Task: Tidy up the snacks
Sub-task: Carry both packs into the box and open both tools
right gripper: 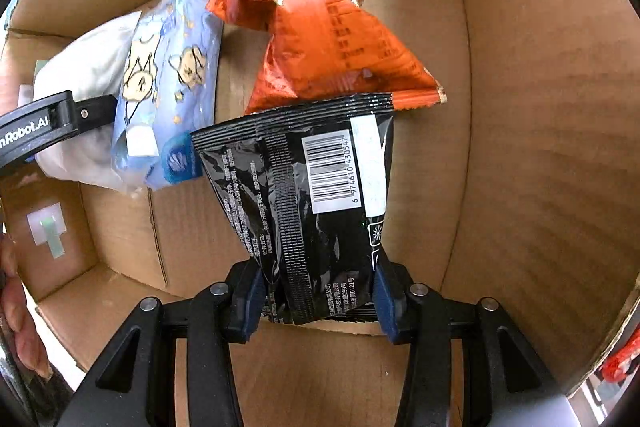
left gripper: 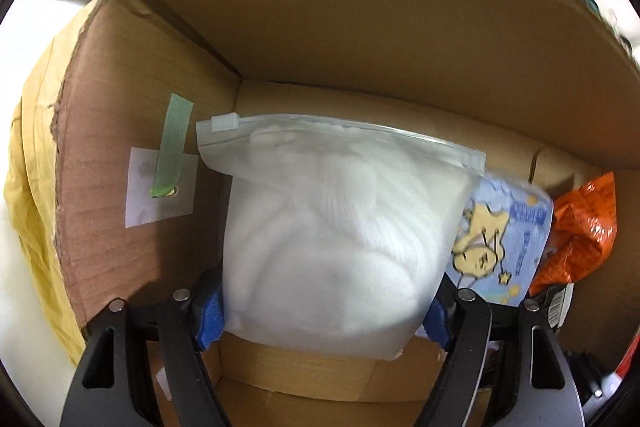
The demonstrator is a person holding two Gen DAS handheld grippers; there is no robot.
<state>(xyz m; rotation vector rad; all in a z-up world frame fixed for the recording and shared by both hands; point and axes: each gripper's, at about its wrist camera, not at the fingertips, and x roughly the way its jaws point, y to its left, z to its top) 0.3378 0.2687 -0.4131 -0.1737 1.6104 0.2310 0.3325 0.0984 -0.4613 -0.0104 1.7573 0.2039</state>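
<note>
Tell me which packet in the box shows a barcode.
The black packet clamped in the right gripper: a white barcode label faces the camera. The orange packet shows only printed text, and the blue cartoon packet only drawings.

Both grippers reach down side by side: the left gripper [left gripper: 324,315] with jaws clamped on a frosted pouch [left gripper: 340,239], the right gripper [right gripper: 320,297] with jaws pinching a black packet [right gripper: 304,195].

Cardboard box [right gripper: 520,107] floor carries an orange packet [right gripper: 332,27] and blue packet [right gripper: 168,75].
</note>
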